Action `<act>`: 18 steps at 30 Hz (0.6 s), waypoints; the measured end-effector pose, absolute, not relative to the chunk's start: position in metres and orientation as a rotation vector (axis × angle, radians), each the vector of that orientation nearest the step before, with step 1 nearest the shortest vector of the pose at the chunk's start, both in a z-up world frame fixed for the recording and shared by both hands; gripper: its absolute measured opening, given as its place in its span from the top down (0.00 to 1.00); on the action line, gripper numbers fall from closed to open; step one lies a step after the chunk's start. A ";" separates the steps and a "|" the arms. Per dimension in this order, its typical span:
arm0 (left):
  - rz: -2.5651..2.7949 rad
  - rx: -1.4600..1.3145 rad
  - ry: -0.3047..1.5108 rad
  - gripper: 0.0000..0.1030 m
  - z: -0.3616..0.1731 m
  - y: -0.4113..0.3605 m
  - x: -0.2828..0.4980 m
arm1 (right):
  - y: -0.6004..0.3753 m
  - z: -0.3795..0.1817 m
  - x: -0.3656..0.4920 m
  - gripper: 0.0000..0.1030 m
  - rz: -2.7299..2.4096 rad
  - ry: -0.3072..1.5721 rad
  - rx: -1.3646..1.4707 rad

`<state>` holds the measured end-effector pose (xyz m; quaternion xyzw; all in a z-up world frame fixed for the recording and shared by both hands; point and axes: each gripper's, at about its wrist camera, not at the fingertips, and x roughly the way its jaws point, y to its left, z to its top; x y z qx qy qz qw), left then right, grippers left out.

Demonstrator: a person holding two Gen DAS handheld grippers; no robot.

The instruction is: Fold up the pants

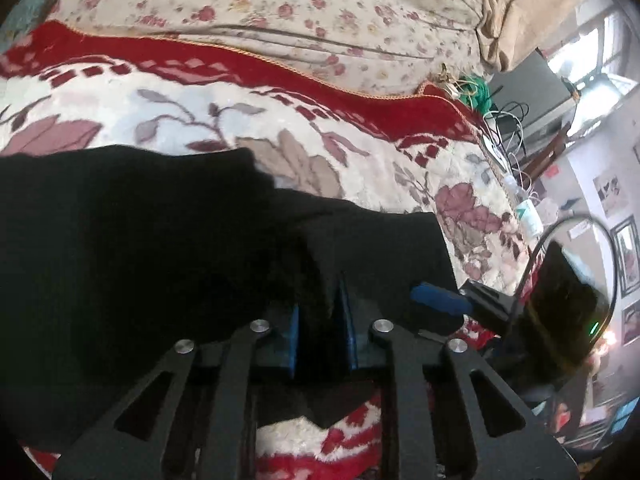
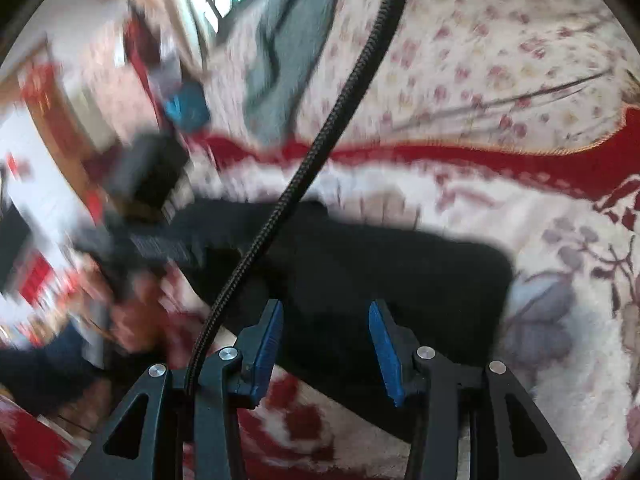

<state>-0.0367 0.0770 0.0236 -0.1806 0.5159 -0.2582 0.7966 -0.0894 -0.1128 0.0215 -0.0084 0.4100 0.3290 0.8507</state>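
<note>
Black pants (image 1: 140, 240) lie on a floral red-and-cream blanket (image 1: 200, 104). My left gripper (image 1: 322, 312) is shut on a fold of the black fabric, which bunches between its blue pads. In the right wrist view the pants (image 2: 380, 264) lie ahead, motion-blurred. My right gripper (image 2: 326, 320) is open over the pants, with nothing between its blue pads (image 2: 384, 340). The right gripper's blue fingertip (image 1: 436, 298) shows at the pants' edge in the left wrist view.
A rose-print sheet (image 1: 300, 4) covers the bed behind the blanket. A black braided cable (image 2: 320, 148) hangs across the right wrist view. Cables, chargers and clutter (image 1: 508, 148) sit at the bed's right edge. A grey cloth (image 2: 288, 52) lies at the back.
</note>
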 end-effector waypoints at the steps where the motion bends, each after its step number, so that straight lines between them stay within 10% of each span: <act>1: -0.538 -0.373 1.100 0.78 0.028 0.081 -0.040 | -0.108 0.022 -0.097 0.58 0.682 0.817 -0.069; 18: -0.323 -0.389 1.012 0.76 0.044 0.166 -0.097 | -0.035 0.033 -0.131 0.48 0.912 0.872 -0.202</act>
